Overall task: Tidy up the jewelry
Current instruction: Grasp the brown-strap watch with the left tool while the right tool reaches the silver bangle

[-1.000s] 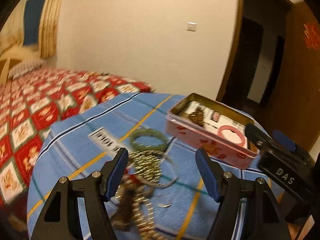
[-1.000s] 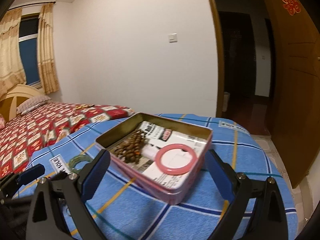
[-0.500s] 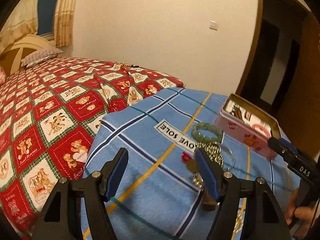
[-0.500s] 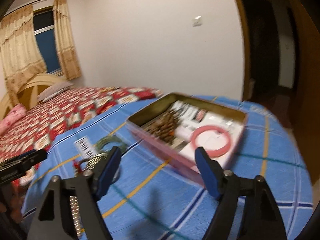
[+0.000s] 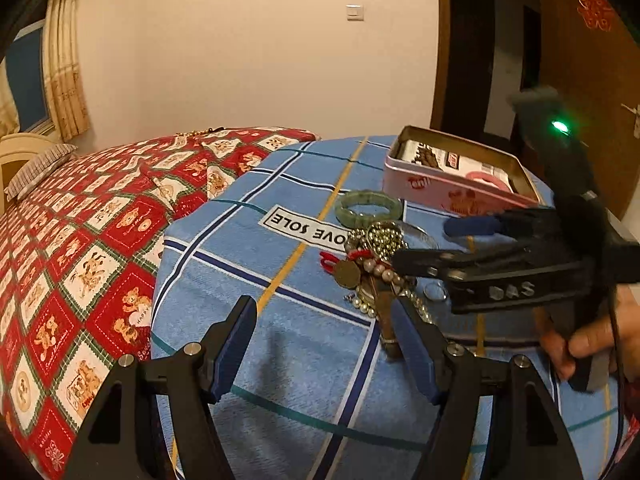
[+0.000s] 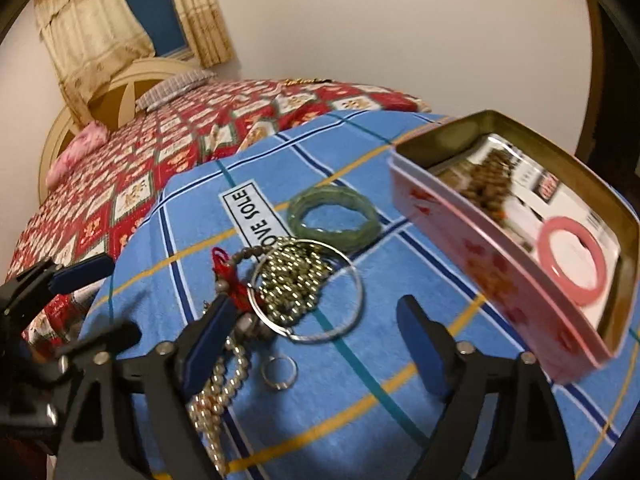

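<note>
The right claw [image 6: 312, 344] is hovering low over the blue checked cloth of the table [image 6: 360, 420], jaws spread apart and empty, bracketing a small silver ring [image 6: 279, 372] and the near edge of a thin silver wire bangle [image 6: 306, 292], probably lining up a pick; just beside its left finger a cream pearl strand [image 6: 216, 392] is trailing toward the camera; inside the bangle a heap of gold bead chain [image 6: 292, 276] is lying, tangled with a red knotted cord [image 6: 228, 276]; the left claw [image 5: 324, 352] is likewise gaping apart, holding nothing; farther off a green jade bangle [image 6: 332, 218] is resting alone; to the right the open pink tin box [image 6: 480, 264] is already holding a pink ring bangle [image 6: 572, 264] and brown beads [image 6: 488, 184], so it seems to be the destination.
</note>
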